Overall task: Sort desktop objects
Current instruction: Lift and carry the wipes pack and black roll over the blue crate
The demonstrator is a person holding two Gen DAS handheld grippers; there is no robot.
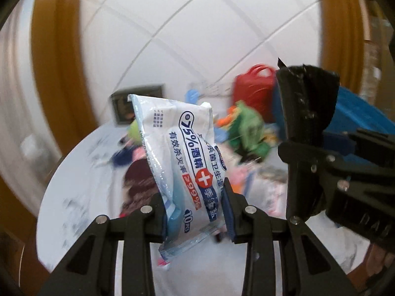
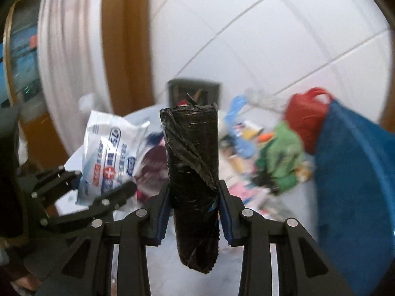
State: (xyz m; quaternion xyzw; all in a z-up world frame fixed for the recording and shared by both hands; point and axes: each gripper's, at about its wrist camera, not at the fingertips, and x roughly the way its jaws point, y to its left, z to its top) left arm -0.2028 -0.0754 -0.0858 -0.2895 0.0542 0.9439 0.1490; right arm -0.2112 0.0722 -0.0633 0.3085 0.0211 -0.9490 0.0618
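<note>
White round table: bears a blurred heap of mixed goods, most too smeared to name. Blue fabric bin: at the table's right side, wall facing the right wrist camera. Red bag: with loop handles, just behind the bin's near corner. Green item: soft-looking, among the clutter beside the red bag; kind cannot be told. Dark red item: on the table behind the wipes; kind cannot be told. Left gripper: jaws narrowed and clamped on the lower part of a wet wipes pack, held above the table with its top tilted left. Pack printing legible: "75%" followed by "酒精", "有效杀灭率", "≥99%" on a red strip, a white cross on a red disc, and "10 PCS" near the bottom edge. Right gripper: jaws drawn close, grasping a roll of black bin bags, upright, raised clear of the table, with a torn edge at its top; no label readable.
</note>
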